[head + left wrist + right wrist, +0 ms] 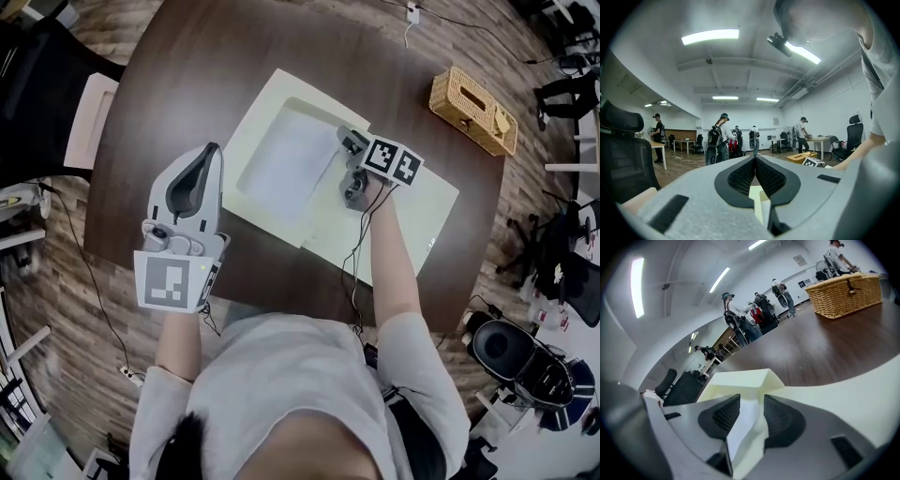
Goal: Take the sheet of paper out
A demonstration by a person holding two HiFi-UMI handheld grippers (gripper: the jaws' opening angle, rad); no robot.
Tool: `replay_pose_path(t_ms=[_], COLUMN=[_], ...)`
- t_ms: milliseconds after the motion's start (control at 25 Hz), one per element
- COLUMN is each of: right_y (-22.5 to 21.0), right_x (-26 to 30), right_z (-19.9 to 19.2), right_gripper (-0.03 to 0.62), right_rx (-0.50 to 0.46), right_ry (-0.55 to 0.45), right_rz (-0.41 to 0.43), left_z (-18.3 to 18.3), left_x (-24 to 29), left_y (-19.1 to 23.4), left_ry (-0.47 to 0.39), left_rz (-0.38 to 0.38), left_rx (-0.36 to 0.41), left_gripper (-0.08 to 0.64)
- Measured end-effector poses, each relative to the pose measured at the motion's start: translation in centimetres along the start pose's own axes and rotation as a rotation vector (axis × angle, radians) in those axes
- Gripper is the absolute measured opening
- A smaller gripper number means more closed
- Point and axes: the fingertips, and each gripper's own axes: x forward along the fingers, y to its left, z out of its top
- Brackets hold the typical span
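Cream cardboard box lay open on a dark wooden table, with a white sheet flat inside it.
The table carried the box near its middle. The sheet of paper lay in the box's tray, its long axis running roughly away from the person. The right gripper was the nearer one, at the sheet's right edge, jaws spread wide with the sheet showing in the gap, unpinched. The left gripper hung well apart at the table's near left, jaws closed on nothing.

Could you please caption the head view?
Open right gripper over the sheet of paper in its cream box; left gripper shut.
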Motion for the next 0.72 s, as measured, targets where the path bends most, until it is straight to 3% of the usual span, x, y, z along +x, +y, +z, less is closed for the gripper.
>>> replay_pose_path(t_ms=[480,720], right_y=[1.8,0.7], right_x=[0.9,0.4], right_z=[-2.7,-2.8], right_gripper=[0.143,0.143], right_rx=[0.035,-0.012], right_ry=[0.142,0.146], right_rz=[0.057,-0.011], left_z=[-0.1,-0.2], left_x=[0.4,0.3], left_y=[0.7,1.1], left_ry=[0.000,-0.003], left_rz=[0.010,0.009], left_rx=[-0.007,-0.011], left_gripper=[0.008,0.008])
